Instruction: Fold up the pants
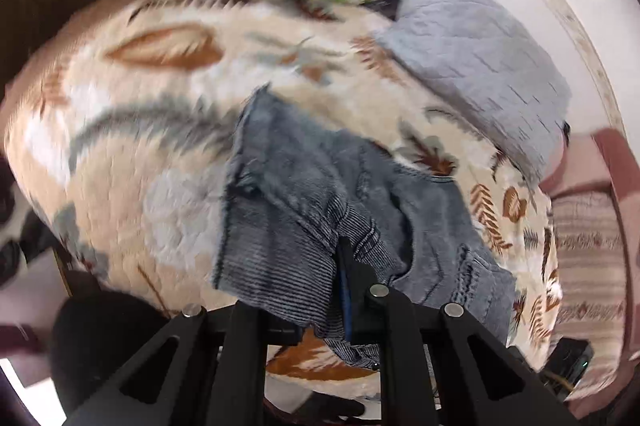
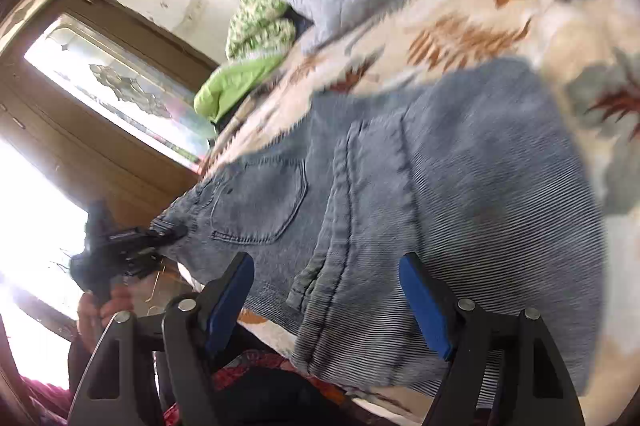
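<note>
Both: left gripper [image 1: 344,290] pinches pants [image 2: 460,185]; right gripper [image 2: 326,290] spread above.

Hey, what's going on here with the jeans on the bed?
A person is folding grey-blue pants on a leaf-patterned blanket. The left gripper is shut on the pants at their waistband edge. The right gripper is open, fingers spread above the fabric, gripping nothing yet.

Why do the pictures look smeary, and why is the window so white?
Left wrist view: motion blur smears the beige leaf-patterned blanket and the blue-grey corduroy pants; the fisheye lens bends the bed round. Right wrist view: daylight overexposes the wooden-framed window, and the pants are blurred too.
</note>
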The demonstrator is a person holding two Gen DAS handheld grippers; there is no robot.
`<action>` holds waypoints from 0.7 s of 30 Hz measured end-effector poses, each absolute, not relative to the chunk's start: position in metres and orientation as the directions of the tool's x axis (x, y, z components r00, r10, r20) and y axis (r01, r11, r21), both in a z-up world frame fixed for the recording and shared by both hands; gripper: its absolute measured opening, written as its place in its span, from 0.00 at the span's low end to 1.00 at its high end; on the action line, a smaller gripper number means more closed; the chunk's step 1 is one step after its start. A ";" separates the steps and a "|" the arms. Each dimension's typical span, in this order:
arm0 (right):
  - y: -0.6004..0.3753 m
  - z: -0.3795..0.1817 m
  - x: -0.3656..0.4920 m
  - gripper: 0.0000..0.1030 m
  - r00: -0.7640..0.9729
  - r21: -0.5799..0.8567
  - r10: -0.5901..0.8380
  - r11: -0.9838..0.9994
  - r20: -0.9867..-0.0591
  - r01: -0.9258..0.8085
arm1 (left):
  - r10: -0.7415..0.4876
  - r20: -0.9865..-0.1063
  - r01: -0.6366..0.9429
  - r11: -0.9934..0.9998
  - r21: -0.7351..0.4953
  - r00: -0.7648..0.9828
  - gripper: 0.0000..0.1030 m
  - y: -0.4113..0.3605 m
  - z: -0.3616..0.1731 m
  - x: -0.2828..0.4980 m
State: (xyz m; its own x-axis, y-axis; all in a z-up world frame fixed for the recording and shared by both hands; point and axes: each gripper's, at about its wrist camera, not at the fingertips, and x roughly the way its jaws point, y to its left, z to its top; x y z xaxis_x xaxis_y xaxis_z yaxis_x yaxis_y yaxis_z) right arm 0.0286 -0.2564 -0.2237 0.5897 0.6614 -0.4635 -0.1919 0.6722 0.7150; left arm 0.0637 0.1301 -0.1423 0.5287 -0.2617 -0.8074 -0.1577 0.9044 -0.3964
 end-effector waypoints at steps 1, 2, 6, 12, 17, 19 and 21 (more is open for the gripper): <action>-0.264 -0.220 0.024 0.76 0.608 0.713 0.654 0.673 -0.449 -0.196 | -0.253 -0.800 -0.126 0.918 -0.376 0.545 0.13 0.121 -0.133 0.063; -0.274 -0.216 0.019 0.76 0.631 0.714 0.644 0.672 -0.432 -0.197 | -0.244 -0.791 -0.090 0.932 -0.351 0.561 0.13 0.111 -0.122 0.061; -0.323 -0.208 -0.004 0.76 0.722 0.716 0.573 0.680 -0.389 -0.154 | -0.229 -0.754 0.062 0.968 -0.243 0.616 0.12 0.062 -0.088 0.052; -0.399 -0.223 -0.048 0.75 0.817 0.756 0.445 0.654 -0.366 -0.017 | -0.293 -0.720 0.323 0.941 -0.101 0.629 0.12 -0.030 -0.057 0.027; -0.450 -0.251 -0.084 0.75 0.876 0.823 0.376 0.566 -0.303 0.042 | -0.373 -0.754 0.513 0.856 -0.056 0.541 0.10 -0.111 -0.069 0.008; -0.463 -0.262 -0.089 0.75 0.884 0.847 0.368 0.529 -0.288 0.055 | -0.403 -0.788 0.574 0.815 -0.078 0.466 0.10 -0.140 -0.088 0.004; -0.469 -0.272 -0.092 0.75 0.887 0.864 0.366 0.499 -0.283 0.069 | -0.411 -0.828 0.619 0.779 -0.102 0.381 0.10 -0.165 -0.109 -0.002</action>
State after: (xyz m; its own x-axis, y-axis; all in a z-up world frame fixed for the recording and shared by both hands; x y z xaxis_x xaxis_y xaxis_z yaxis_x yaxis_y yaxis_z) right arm -0.0919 -0.4692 -0.2719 0.8865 0.3664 -0.2826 0.0692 0.4989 0.8639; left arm -0.0018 -0.1652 -0.1089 0.3809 -0.4115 -0.8280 0.6190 0.7787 -0.1022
